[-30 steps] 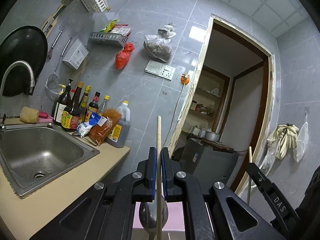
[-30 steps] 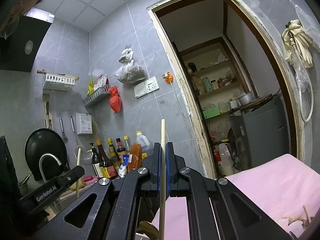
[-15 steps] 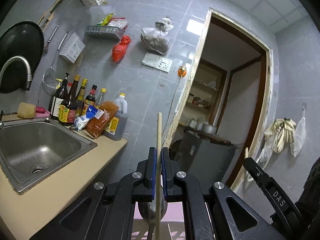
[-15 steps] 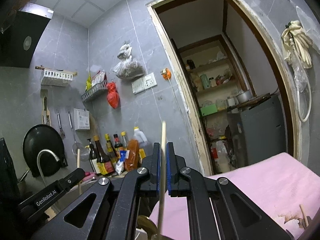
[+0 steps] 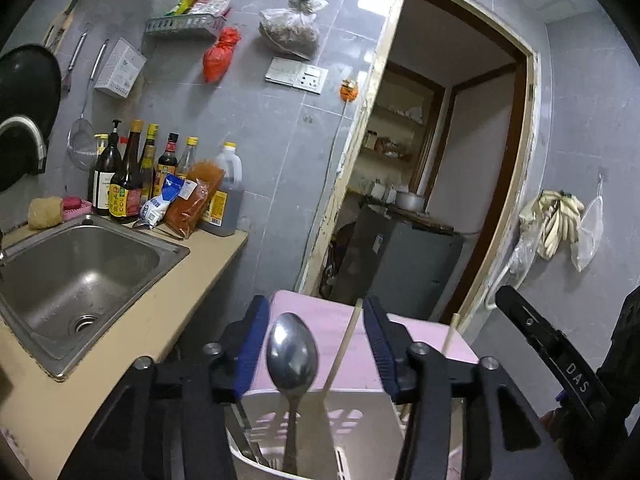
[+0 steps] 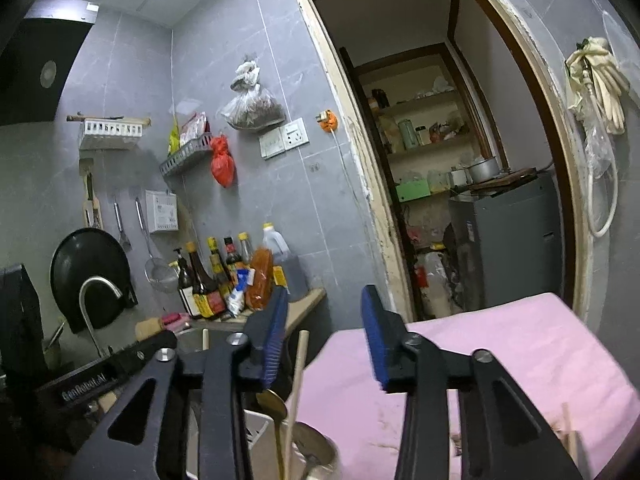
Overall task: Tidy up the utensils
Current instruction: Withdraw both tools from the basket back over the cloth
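Note:
My left gripper (image 5: 314, 344) is open above a white slotted utensil holder (image 5: 360, 420). A steel spoon (image 5: 292, 360) and a wooden chopstick (image 5: 342, 350) stand in the holder between the jaws, touching neither. My right gripper (image 6: 324, 338) is open too. A wooden chopstick (image 6: 296, 384) stands loose between its jaws, beside a brass spoon (image 6: 272, 404) and a steel spoon (image 6: 314, 446) in the holder (image 6: 256, 428). The second chopstick also shows in the left wrist view (image 5: 450, 334).
A pink cloth-covered table (image 6: 480, 352) lies under the holder, with a stray chopstick (image 6: 568, 428) on it. A steel sink (image 5: 76, 276), sauce bottles (image 5: 132, 184) and a beige counter (image 5: 160, 312) lie to the left. A doorway (image 5: 440, 160) is straight ahead.
Both grippers were shut on a chopstick each; both have opened and the chopsticks now stand in the holder. Both views have tilted downward.

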The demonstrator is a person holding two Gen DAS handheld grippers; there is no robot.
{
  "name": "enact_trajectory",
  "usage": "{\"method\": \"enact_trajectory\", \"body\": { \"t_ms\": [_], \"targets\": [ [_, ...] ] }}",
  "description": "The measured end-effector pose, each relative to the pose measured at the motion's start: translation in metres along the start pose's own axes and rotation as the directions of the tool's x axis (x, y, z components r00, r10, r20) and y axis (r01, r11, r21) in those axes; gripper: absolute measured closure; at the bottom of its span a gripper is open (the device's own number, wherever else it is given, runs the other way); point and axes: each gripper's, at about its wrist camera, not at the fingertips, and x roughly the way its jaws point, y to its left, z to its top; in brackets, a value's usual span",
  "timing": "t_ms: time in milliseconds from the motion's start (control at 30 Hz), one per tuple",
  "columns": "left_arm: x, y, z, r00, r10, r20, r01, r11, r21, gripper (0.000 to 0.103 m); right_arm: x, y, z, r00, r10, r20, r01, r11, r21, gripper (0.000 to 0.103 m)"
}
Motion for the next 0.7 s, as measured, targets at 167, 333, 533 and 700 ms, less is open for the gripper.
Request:
{"method": "enact_trajectory", "body": {
  "t_ms": [167,333,533,700],
  "targets": [
    [-0.013,-0.022,0.014,0.999,-0.009,-0.038,0.01,1.0,0.016,0.017,-0.023,-0.015,0.023,0.998,-0.053,-0.042,0.053,0.999,-0.014,0.039],
    [-0.022,-0.048,0.02,0.999,-0.011,-0.049,0.013,0.999,0.05,0.001,-0.049,-0.033,0.046,0.992,-0.104,-0.067,0.102,0.994,-0.029,0.012],
    [-0.023,-0.087,0.013,0.996,-0.019,-0.086,0.027,0.995,0.101,0.0,-0.087,-0.062,0.063,0.984,-0.159,-0.08,0.153,0.985,-0.075,0.001],
    [-0.024,-0.12,0.0,0.996,-0.033,-0.085,0.044,0.991,0.126,0.0,-0.11,-0.09,0.076,0.976,-0.2,-0.084,0.192,0.977,-0.091,0.001]
  ]
}}
